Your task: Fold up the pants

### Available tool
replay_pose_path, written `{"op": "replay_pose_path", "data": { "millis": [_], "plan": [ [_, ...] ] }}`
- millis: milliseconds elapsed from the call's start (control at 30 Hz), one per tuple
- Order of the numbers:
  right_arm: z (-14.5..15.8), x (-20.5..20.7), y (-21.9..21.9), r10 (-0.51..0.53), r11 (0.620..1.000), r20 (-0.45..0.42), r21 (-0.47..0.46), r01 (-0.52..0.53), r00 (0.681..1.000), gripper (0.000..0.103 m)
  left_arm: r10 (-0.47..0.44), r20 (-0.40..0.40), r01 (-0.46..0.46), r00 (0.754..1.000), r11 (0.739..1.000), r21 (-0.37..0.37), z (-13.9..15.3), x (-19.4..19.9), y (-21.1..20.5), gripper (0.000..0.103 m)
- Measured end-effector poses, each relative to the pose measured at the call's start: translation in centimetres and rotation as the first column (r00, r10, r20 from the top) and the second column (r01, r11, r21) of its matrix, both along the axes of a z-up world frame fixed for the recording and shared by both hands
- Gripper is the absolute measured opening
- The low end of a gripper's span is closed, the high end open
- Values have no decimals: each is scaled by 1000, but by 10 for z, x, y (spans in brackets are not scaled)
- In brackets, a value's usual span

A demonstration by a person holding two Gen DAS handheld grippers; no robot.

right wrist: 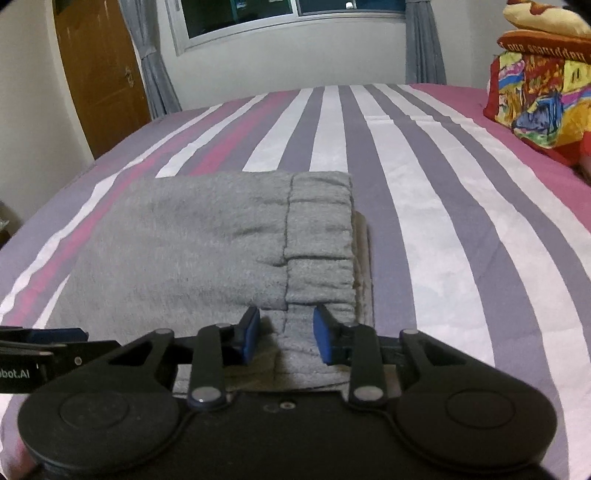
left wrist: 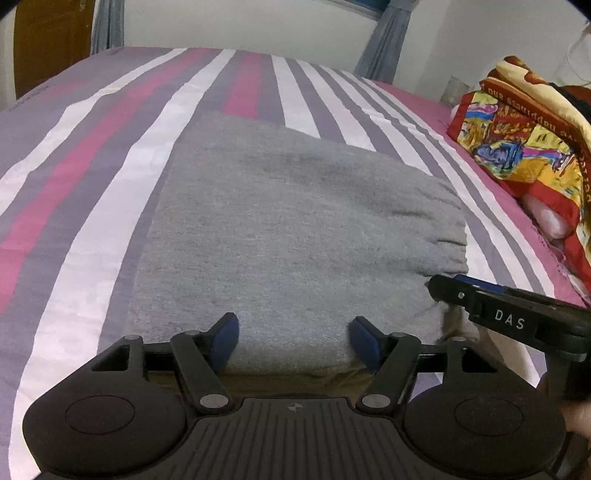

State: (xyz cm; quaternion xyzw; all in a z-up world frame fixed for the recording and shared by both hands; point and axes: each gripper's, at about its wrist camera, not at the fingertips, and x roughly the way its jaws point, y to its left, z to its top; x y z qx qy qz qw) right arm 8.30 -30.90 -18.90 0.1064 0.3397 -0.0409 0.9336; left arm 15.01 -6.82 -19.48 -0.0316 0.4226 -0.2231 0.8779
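Observation:
The grey pants [left wrist: 295,229] lie folded into a compact rectangle on the striped bed. In the right wrist view the pants [right wrist: 207,251] show the gathered elastic waistband [right wrist: 319,236] on the right side. My left gripper [left wrist: 293,341] is open, its blue pads either side of the near edge of the fold. My right gripper [right wrist: 286,338] is open over the near waistband corner, not clamping it. The right gripper also shows in the left wrist view [left wrist: 491,306] at the fold's right corner.
The bed sheet [right wrist: 424,184] has purple, white and pink stripes. A colourful folded blanket [left wrist: 524,147] lies at the right edge of the bed. A wooden door [right wrist: 99,74], grey curtains and a window [right wrist: 288,18] stand beyond the bed.

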Motion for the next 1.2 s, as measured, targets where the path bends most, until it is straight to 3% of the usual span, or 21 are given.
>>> {"op": "replay_pose_path", "data": {
  "millis": [333,533,733,900,1200],
  "plan": [
    [-3,-10,-3,-22,999,18,38,22,1000,31,13,-3,-13,1000,1000,-6,1,0,0,68],
    [9,-4,0,-3,1000,17,18,3,1000,35,28,3,-28,1000,999,29,10,2,-4,68],
    [28,-3,-1,-9,999,71,43,6,997,37,18,39,-20,999,998,54,21,8,-3,68],
    [42,12,4,22,999,110,21,-25,994,38,13,50,-16,999,997,69,25,27,-7,68],
    [36,60,1,28,1000,77,-16,-27,997,37,7,16,-8,1000,996,88,9,85,-23,68]
  ]
}}
